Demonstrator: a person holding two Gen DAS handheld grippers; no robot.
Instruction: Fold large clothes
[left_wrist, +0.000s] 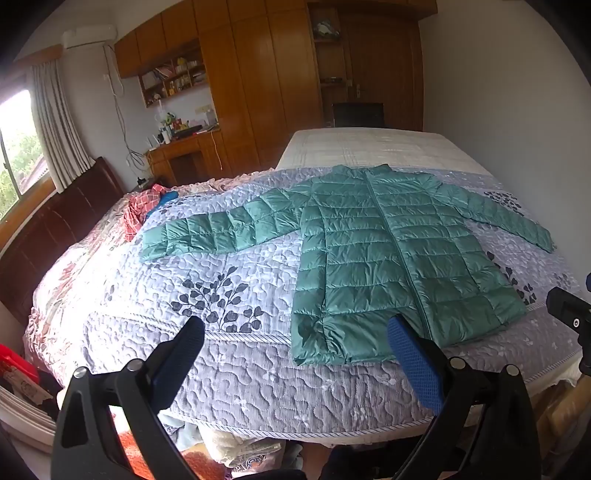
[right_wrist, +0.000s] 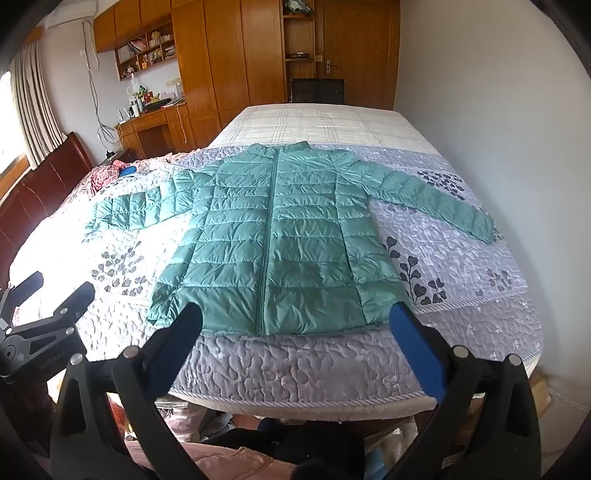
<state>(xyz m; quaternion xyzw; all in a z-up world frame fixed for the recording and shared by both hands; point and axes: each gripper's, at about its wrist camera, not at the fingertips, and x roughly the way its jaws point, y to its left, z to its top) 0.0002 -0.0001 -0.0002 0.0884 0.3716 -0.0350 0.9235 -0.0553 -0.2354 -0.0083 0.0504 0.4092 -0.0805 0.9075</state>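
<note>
Two grippers: both are seen held above the near edge of the bed, neither touching anything.
Headboard (left_wrist: 55, 236): dark wood, set at the far left of the bed.
Checked cloth (left_wrist: 140, 210): a red-and-white piece is bunched near the headboard, with something blue just beside it.
Left gripper (left_wrist: 295, 354): its fingers are spread wide and nothing is held between them; its blue-padded fingertip is seen in front of the jacket's lower hem.
Quilt (left_wrist: 221, 369): pale lilac, stitched, printed with dark leaf sprigs, spread over the near part of the bed.
Jacket (right_wrist: 277, 236): a green quilted puffer is laid flat on the quilt, front up, zip closed, collar toward the far side, hem toward the near edge; both sleeves are stretched outward to left and right.
Right gripper (right_wrist: 295, 317): its fingers are likewise spread wide and empty, framing the jacket's hem from above.
Bed (right_wrist: 314, 122): bare checked mattress is shown beyond the collar.
Wardrobe (right_wrist: 229, 55): wooden, standing against the back wall.
</note>
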